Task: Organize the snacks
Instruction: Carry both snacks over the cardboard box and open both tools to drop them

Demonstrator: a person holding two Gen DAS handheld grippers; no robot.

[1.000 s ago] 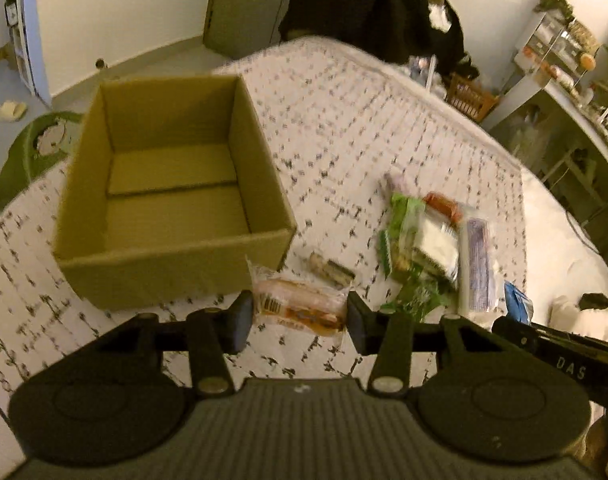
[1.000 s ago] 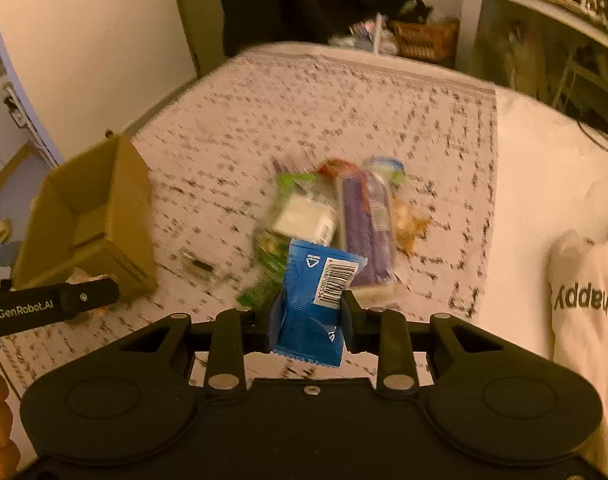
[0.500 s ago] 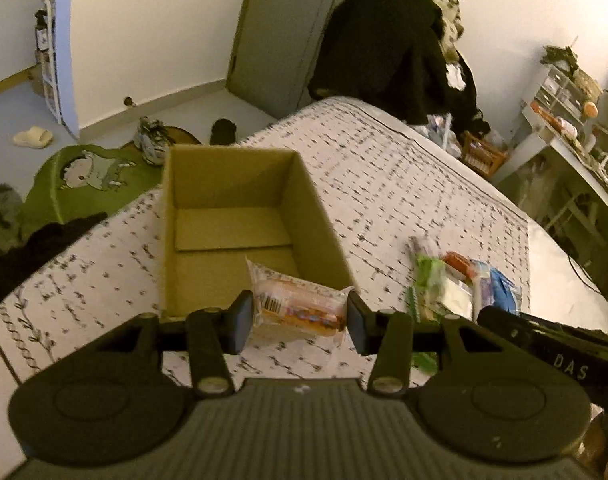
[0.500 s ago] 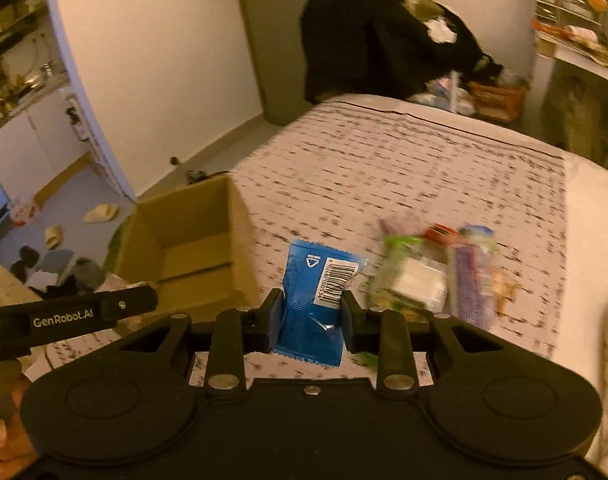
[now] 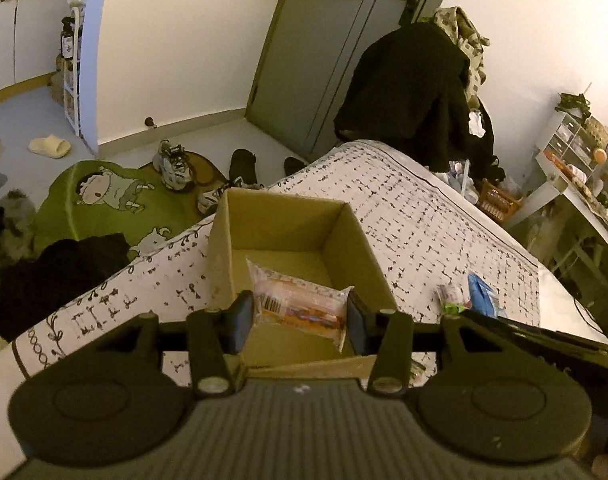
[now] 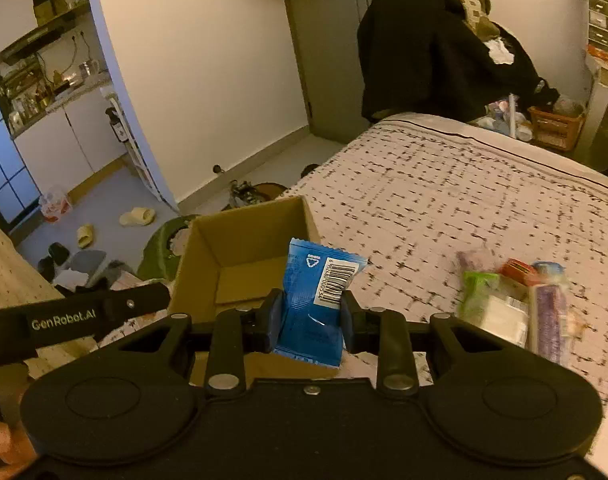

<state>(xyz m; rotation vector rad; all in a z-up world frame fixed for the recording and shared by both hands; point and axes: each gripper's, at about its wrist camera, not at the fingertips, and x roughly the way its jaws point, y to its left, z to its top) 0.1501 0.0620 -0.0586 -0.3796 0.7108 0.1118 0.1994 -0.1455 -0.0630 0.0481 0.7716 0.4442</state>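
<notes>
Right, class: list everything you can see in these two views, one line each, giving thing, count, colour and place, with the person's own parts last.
Cardboard box: one, brown, open, on the bed's near corner.
Clear-wrapped snack: one, orange inside, clamped in the left tool over the box.
Blue packet: one, with a barcode label, clamped in the right tool beside the box.
Snack pile: several, green, white, purple and red, on the bed right of the box.
Bed cover: one, white with dark marks.
Rug: one, green with a cartoon, on the floor.
Slippers: two, pale yellow, on the floor.
Dark clothes: a heap, by the door.
Left tool: black.
Right tool: black.
</notes>
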